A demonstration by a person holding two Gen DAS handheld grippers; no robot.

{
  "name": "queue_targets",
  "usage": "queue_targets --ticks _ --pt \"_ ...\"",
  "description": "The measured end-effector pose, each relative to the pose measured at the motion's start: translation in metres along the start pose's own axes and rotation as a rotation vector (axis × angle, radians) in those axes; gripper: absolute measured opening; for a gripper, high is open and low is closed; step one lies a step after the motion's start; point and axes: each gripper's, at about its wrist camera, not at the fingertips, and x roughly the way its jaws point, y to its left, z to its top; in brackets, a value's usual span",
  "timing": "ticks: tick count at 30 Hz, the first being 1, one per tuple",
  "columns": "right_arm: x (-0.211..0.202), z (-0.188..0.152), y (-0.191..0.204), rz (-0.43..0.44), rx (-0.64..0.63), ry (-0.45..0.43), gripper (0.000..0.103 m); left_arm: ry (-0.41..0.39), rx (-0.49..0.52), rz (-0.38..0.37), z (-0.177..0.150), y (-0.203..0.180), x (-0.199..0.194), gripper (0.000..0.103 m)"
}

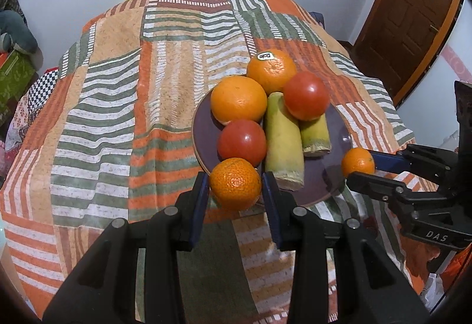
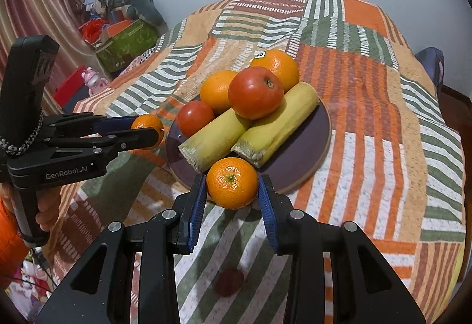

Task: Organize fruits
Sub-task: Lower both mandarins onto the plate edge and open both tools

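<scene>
A purple plate (image 1: 330,179) on the patchwork cloth carries two oranges (image 1: 239,98), two red round fruits (image 1: 306,95) and two yellow-green cut stalks (image 1: 283,141). My left gripper (image 1: 235,179) is shut on a mandarin (image 1: 235,187) just in front of the plate's near-left rim. In the right wrist view the same gripper (image 2: 146,129) comes in from the left with that mandarin (image 2: 146,125). My right gripper (image 2: 232,179) is shut on a second mandarin (image 2: 232,185) over the plate's (image 2: 306,141) near rim. The left wrist view shows it (image 1: 361,164) at the plate's right side.
The patchwork cloth (image 1: 118,105) covers the whole table and hangs over its edges. A wooden door (image 1: 413,8) stands at the back right. A green box and clutter (image 2: 126,41) sit on the floor to the left. A hand (image 2: 44,212) grips the left gripper's handle.
</scene>
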Motion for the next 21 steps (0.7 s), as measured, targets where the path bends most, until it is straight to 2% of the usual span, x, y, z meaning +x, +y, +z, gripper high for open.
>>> queue_targets --ticks 21 --pt "0.029 0.000 0.004 -0.001 -0.029 0.036 0.033 0.005 -0.015 0.002 0.003 0.003 0.020 0.038"
